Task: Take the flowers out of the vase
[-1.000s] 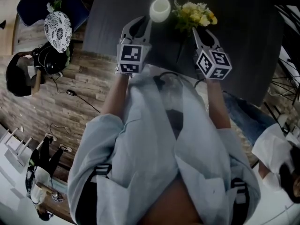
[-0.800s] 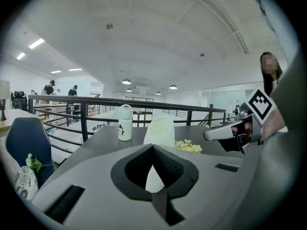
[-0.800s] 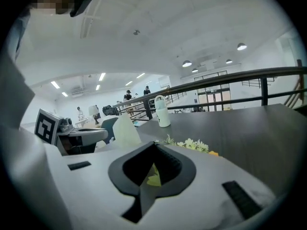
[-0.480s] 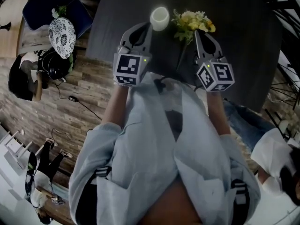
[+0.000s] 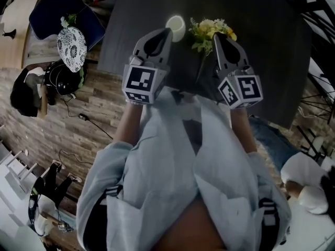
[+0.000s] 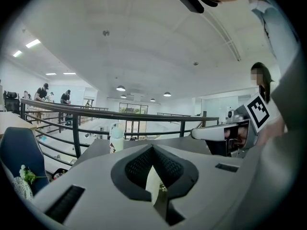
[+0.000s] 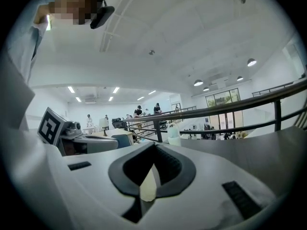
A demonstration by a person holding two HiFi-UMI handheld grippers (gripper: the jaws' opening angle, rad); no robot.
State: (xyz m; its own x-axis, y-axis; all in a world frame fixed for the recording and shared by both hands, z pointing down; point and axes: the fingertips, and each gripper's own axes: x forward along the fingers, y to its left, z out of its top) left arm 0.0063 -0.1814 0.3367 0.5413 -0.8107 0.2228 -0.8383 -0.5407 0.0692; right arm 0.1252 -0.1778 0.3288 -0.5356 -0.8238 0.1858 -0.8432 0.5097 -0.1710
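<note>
With my left gripper (image 5: 167,32) and right gripper (image 5: 216,36) both closed on nothing above the dark table (image 5: 272,61), the yellow flowers (image 5: 208,29) lie at upper centre, just right of the upright white vase (image 5: 176,25).

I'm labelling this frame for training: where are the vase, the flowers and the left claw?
vase (image 5: 177,26), head view, on its open white top.
flowers (image 5: 210,31), head view, on the yellow blooms.
left claw (image 5: 168,32), head view, at its closed tips beside the vase.
</note>
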